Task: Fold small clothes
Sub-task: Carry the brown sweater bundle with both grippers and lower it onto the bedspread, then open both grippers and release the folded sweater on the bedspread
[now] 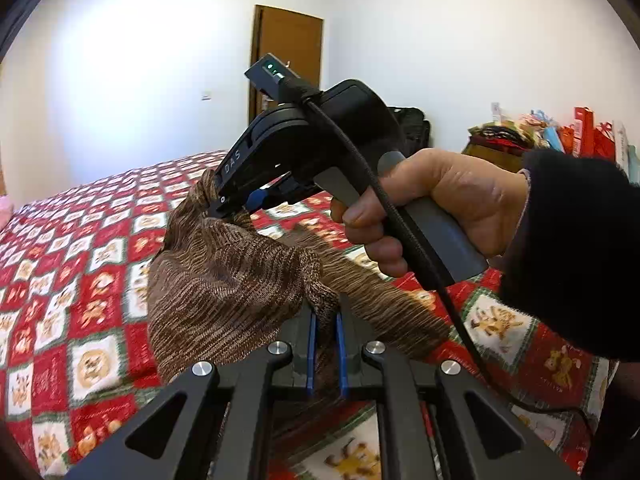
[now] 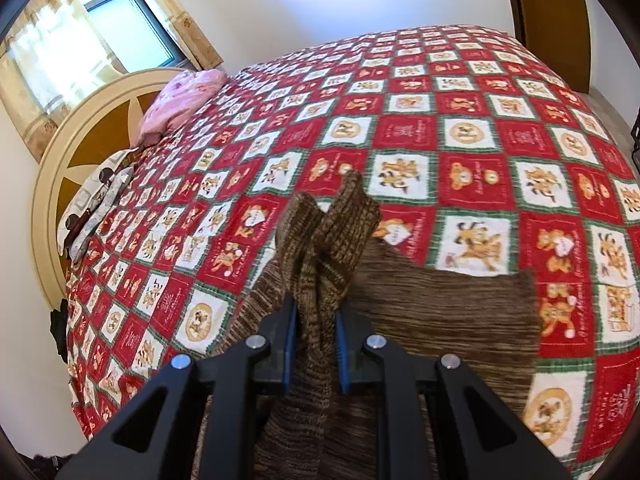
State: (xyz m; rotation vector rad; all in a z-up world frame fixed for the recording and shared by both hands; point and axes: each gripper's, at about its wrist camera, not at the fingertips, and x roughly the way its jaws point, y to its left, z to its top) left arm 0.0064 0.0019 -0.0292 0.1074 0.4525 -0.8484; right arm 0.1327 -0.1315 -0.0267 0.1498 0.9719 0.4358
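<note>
1. Your left gripper is clamped on a bunched edge of the brown knitted garment; the knit fills the narrow gap between its blue pads.
2. Your right gripper is closed on another gathered fold of the same garment, which stands up in a twisted tuft between its pads.
3. In the left wrist view, your right hand grips the handle of the right gripper, whose tips pinch a corner of the knit.
4. The garment hangs between the two tools, partly raised off the red-and-white patchwork quilt, the rest trailing onto it.
5. The quilt covers a bed with a round headboard; a pink pillow lies at the head.
</note>
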